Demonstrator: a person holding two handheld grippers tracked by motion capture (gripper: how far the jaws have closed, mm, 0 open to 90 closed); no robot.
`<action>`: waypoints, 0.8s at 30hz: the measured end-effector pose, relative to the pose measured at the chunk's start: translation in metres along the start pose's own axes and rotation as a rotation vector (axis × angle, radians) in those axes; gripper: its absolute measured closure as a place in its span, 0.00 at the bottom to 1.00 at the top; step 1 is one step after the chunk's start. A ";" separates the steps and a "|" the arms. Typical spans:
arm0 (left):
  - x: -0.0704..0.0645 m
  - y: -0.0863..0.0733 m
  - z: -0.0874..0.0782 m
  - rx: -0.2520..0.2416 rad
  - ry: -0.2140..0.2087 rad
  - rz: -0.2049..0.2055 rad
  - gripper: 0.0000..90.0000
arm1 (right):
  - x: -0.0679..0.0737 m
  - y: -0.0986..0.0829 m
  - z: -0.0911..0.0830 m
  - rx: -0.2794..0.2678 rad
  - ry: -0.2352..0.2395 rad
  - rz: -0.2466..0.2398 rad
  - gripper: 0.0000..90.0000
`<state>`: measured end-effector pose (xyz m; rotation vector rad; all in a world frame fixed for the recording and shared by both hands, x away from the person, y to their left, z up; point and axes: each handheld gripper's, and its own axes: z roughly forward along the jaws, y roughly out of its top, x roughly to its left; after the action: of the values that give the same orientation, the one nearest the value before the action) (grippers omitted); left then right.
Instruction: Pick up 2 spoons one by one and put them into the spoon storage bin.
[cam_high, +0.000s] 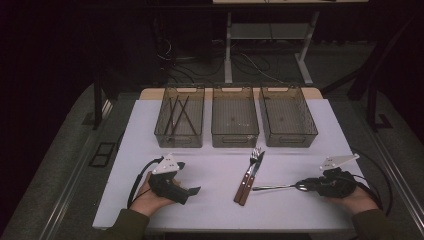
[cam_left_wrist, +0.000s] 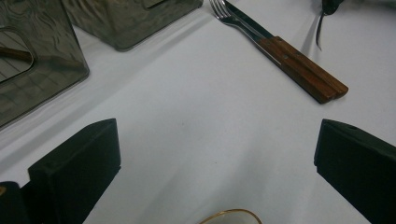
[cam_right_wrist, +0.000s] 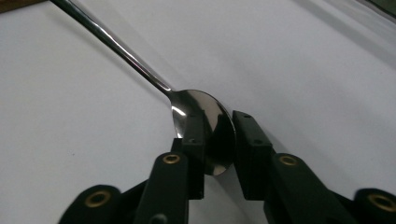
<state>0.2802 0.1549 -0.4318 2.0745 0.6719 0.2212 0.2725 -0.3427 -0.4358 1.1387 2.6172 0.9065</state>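
**Two grippers on the white table, the right one pinching a spoon's bowl**

Three smoky see-through bins stand in a row at the far side of the white table. The left bin holds a few thin dark sticks; the middle bin and the right bin stand just beside it, and what lies in them is too small to tell.

At the near left, the left gripper rests low over the cloth in the person's left hand. Its jaws stand wide apart with bare table between them, as the left gripper view shows, and nothing is held. Ahead of it in that view lie the cutlery handles and the corner of a bin.

Near the middle of the table a fork and a knife, both with brown wooden handles, lie side by side and touching, tips pointing toward the bins.

Just right of their handles lies the spoon, its slim handle stretching left toward the knife and its bowl at the right. The right gripper, held in the person's right hand, has its jaws drawn in on either edge of the bowl. The spoon sits low at the table; whether it is lifted off the surface cannot be told.
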 end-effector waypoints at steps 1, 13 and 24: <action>0.000 0.000 0.000 0.000 0.000 -0.001 0.00 | 0.000 0.000 -0.001 -0.005 0.006 -0.001 0.88; 0.000 0.000 0.000 -0.005 -0.003 0.001 0.00 | -0.002 -0.003 -0.006 -0.002 0.089 -0.011 0.97; 0.001 0.001 -0.003 -0.018 0.005 0.006 0.00 | -0.003 -0.001 -0.011 -0.028 0.100 -0.008 0.97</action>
<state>0.2799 0.1573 -0.4294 2.0599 0.6645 0.2351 0.2700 -0.3503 -0.4280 1.1035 2.6767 1.0205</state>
